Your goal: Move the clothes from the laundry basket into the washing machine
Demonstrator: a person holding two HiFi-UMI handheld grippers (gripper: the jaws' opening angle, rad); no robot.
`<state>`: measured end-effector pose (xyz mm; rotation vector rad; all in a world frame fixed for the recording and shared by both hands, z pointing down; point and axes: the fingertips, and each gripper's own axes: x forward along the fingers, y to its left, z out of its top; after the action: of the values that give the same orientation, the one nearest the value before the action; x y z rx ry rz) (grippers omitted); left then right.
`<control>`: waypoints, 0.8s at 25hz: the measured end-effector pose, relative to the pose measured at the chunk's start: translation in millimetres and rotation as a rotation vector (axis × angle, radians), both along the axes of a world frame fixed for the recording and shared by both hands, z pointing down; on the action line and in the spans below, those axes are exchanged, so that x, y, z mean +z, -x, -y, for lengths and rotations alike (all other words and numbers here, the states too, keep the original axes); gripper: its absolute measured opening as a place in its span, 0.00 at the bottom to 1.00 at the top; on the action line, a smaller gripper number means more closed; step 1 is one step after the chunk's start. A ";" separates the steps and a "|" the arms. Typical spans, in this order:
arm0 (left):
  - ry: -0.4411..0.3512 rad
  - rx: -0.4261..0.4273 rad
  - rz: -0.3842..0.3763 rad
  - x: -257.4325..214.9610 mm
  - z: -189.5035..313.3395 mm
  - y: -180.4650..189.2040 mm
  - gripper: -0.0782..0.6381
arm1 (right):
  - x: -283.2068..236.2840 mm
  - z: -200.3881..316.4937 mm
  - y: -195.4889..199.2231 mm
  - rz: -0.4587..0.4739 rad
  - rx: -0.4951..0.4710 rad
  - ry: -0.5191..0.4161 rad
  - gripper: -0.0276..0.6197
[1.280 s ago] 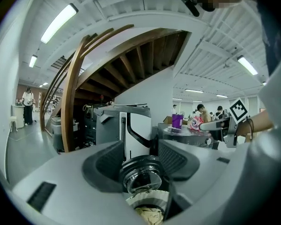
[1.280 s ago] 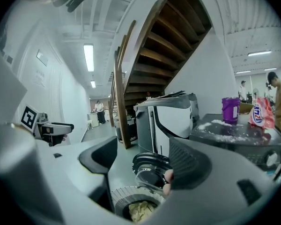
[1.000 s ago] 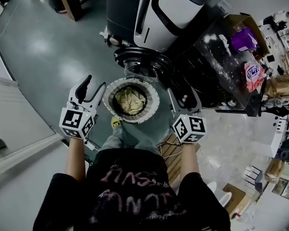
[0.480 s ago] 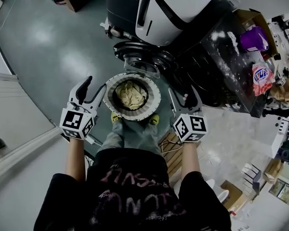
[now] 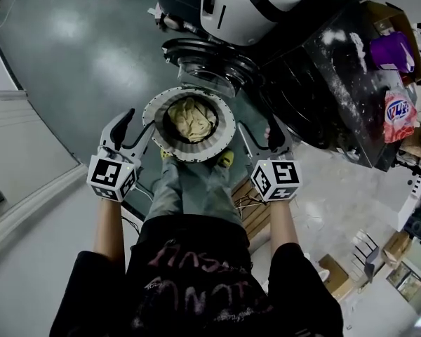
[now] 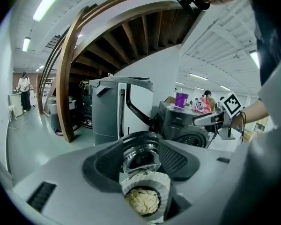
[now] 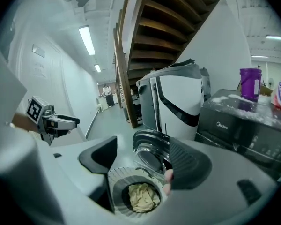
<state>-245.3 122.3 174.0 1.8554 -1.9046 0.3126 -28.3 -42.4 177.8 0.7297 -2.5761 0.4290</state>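
Basket (image 5: 189, 154) holding clothes (image 5: 190, 119), left tool (image 5: 139, 123), right tool (image 5: 258, 133)

Head view: set above the person's shoulders, aimed steeply down, basket (image 5: 153, 121) mid-frame, left gripper (image 5: 137, 128) at its 9 o'clock, right gripper (image 5: 259, 135) at its 3 o'clock. Left and right gripper views: lower, aimed forward and down between own jaws, basket at 6 o'clock. Shared by all three: basket, round glass door (image 5: 207, 69) at its 12 o'clock.

Left gripper (image 5: 139, 123), right gripper (image 5: 258, 133): jaws apart
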 end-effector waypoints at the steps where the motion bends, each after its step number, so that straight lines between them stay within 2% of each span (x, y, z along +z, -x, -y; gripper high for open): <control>1: 0.017 0.007 0.002 6.9 0.1 -2.8 0.44 | 7.5 -1.1 -0.7 -0.008 -0.006 0.011 0.58; 8: 0.100 0.093 0.058 47.5 -0.5 -15.8 0.44 | 48.7 -8.5 1.9 -0.042 -0.034 0.062 0.58; 11: 0.152 0.124 0.051 70.1 -3.2 -19.5 0.44 | 69.5 -10.9 6.9 -0.058 -0.058 0.080 0.58; 13: 0.174 0.128 0.041 84.3 -4.3 -21.1 0.44 | 85.1 -12.8 10.9 -0.067 -0.079 0.099 0.58; 20: 0.175 0.099 0.045 117.2 3.9 -21.4 0.44 | 128.9 -17.1 27.4 -0.094 -0.191 0.140 0.58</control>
<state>-223.9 118.4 291.2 1.8420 -1.7561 0.5404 -55.7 -25.3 306.7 0.4403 -2.4697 0.4954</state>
